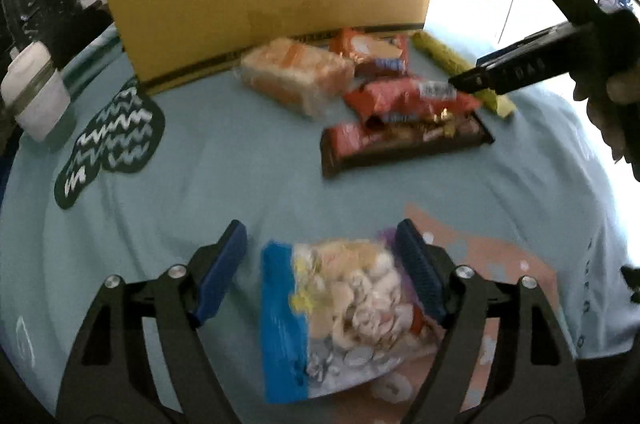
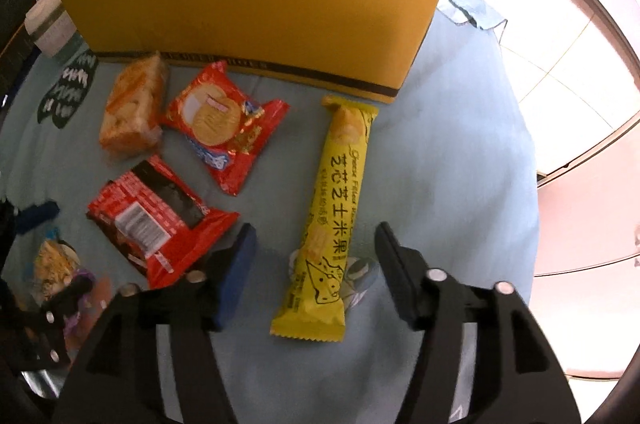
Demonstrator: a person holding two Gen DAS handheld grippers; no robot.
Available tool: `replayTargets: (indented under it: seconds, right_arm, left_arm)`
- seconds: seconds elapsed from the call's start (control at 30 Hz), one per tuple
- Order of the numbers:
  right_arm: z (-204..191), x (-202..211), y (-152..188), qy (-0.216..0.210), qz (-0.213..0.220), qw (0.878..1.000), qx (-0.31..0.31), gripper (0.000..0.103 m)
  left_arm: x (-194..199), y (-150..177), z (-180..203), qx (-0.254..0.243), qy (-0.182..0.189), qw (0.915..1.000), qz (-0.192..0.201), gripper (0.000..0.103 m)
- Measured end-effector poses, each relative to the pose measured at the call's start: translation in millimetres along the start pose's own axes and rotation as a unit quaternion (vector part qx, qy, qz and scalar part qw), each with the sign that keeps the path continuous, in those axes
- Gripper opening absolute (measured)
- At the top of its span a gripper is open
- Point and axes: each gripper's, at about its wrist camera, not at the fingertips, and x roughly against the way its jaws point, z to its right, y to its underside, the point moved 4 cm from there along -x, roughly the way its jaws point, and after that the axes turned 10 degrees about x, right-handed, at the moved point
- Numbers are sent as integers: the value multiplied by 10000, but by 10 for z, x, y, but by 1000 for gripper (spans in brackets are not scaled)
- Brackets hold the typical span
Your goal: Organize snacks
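Note:
My left gripper (image 1: pixel 322 256) is open around a clear bag of pale snacks with a blue edge (image 1: pixel 340 312) on the light blue cloth. My right gripper (image 2: pixel 316 256) is open over the lower end of a long yellow snack bar (image 2: pixel 340 196); it also shows in the left wrist view (image 1: pixel 472 80). A yellow cardboard box (image 2: pixel 260 4) stands at the back. In front of it lie an orange bread pack (image 2: pixel 132 108), a red biscuit pack (image 2: pixel 224 128) and a red-and-black packet (image 2: pixel 160 220). The left wrist view also shows a long dark chocolate pack (image 1: pixel 404 144).
A white cup with a lid (image 1: pixel 36 92) stands at the far left beside a dark zigzag mat (image 1: pixel 112 140). The cloth-covered table (image 1: pixel 200 184) drops off at the right, with bright floor beyond (image 2: pixel 560 84).

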Motion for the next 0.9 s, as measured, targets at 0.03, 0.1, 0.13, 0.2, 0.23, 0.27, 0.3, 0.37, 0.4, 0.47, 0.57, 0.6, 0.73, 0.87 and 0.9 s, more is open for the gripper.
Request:
replayTargets:
  seconds: [0.03,0.1,0.13,0.2,0.23,0.27,0.3,0.37,0.4,0.47,0.57,0.6,0.73,0.87,0.9]
  right_arm:
    - [-17,-55,24,-32,-118,9999,-38,63]
    - [16,-52,65,-99,-83,9999,-113,61]
    - [15,-61,62,-114,-93,9998,-100,39]
    - [9,-22,40,-168,-17,9998,-62,21]
    - [26,11,35,-223,76,9997,-107,21]
    - [24,30,45,-273,99,9995,-135,21]
    - [30,37,66,-329,85,9993,-152,21]
    - [99,77,114,-397,123,9988,-240,21]
    - [132,109,143,-443,162,9983,-335,21]
    - [153,176,170,-494,208,9977,-426,21]
    - [166,273,233,-494,251,9975,-433,21]
    - [129,318,249,-492,249,9975,-444,21]
    - [84,333,320,-509,201,9976,-420,21]
    - [-7,245,453,-531,-91,9983,-223,22]
    - [-30,212,480,-523,-177,9983,-185,22]
  left_arm:
    - [-6,8,-3,9,-59,10000,13,84]
    - [-4,15,-25,156,-45,9999,-38,78]
    - [20,23,-18,161,5,9999,-29,54]
    - [51,-19,9,66,118,9999,-32,38]
    - [59,-35,2,100,137,9998,-41,36]
    - [69,-51,-36,158,171,9997,-60,36]
    - [97,-52,-47,177,177,9997,-41,36]
    - [179,-53,-46,197,188,9996,61,36]
    - [234,-59,-54,231,220,9994,118,36]
    - [319,-85,-92,342,266,9988,236,36]
    - [420,-108,-122,422,261,9982,350,36]
    - [435,-123,-129,430,258,9981,366,36]
    - [422,-142,-146,443,200,9983,327,36]
    - [263,-23,-169,474,19,9989,-47,40]
    - [198,18,-186,486,-80,9987,-139,47]
